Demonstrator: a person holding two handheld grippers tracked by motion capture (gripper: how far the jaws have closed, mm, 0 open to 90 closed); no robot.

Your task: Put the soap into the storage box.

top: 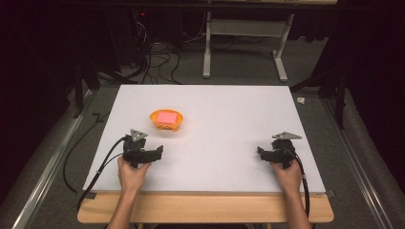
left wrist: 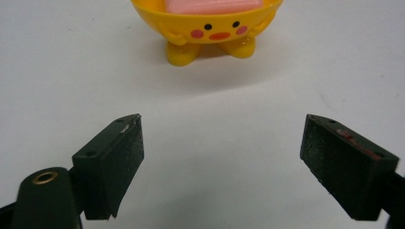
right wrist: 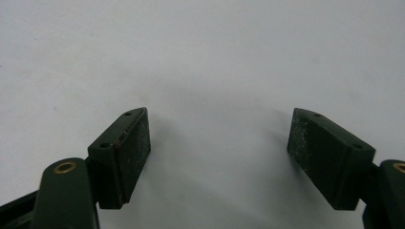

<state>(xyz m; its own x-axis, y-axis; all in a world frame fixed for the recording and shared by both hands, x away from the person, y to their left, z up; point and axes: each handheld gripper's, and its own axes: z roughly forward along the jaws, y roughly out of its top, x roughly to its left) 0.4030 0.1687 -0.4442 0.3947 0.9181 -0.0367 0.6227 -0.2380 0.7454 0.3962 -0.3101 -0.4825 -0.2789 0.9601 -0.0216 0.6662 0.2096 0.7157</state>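
I hold my left tool low over the worktop, jaws wide and empty, facing a yellow bowl cut off at the top; my right tool rests wide too

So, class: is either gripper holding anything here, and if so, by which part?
Nothing is held. The left gripper and the right gripper both stand open over the bare table; the yellow bowl sits apart, ahead of the left one.

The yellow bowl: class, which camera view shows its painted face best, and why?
The left gripper view: the bowl sits close, showing eyes, pink cheeks, orange beak and feet. In the high view the bowl is small, seen from above with the pink block inside. The right gripper view faces bare table.
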